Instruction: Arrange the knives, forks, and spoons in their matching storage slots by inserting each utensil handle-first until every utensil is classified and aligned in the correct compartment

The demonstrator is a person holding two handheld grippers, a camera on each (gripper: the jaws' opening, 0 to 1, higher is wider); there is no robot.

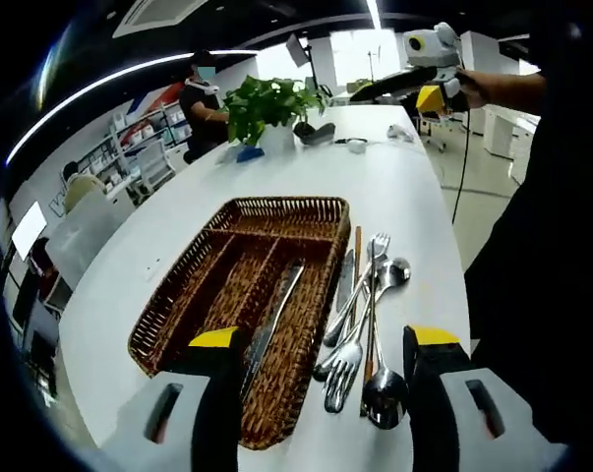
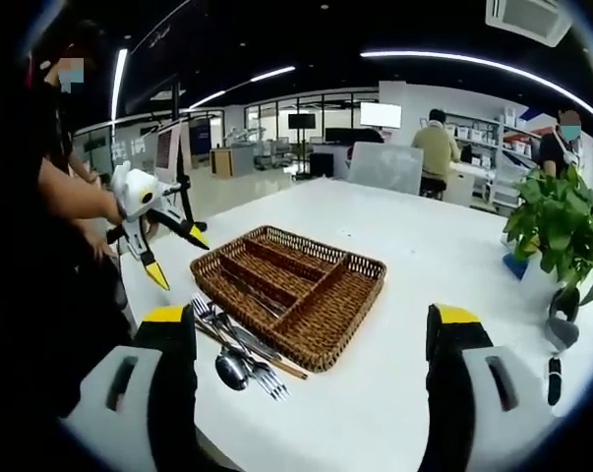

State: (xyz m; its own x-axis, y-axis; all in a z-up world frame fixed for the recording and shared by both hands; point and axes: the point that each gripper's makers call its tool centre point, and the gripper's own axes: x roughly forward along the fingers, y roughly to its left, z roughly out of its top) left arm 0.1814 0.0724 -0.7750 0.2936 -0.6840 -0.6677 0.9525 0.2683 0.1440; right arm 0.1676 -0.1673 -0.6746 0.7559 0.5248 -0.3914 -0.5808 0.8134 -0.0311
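Hovering over loose utensils (image 1: 360,329), jaws of both grippers spread, empty.
Handles point away from left gripper (image 1: 326,344), nearer; basket (image 1: 321,211) alongside.

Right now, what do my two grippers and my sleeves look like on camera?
Both grippers share one build: pale grey bodies with dark slots, black jaws capped with yellow tips. The left gripper shows this up close, and so does the right gripper. From the side, the body is white with a black handle. The sleeve is dark, and a black cable hangs below the hand.
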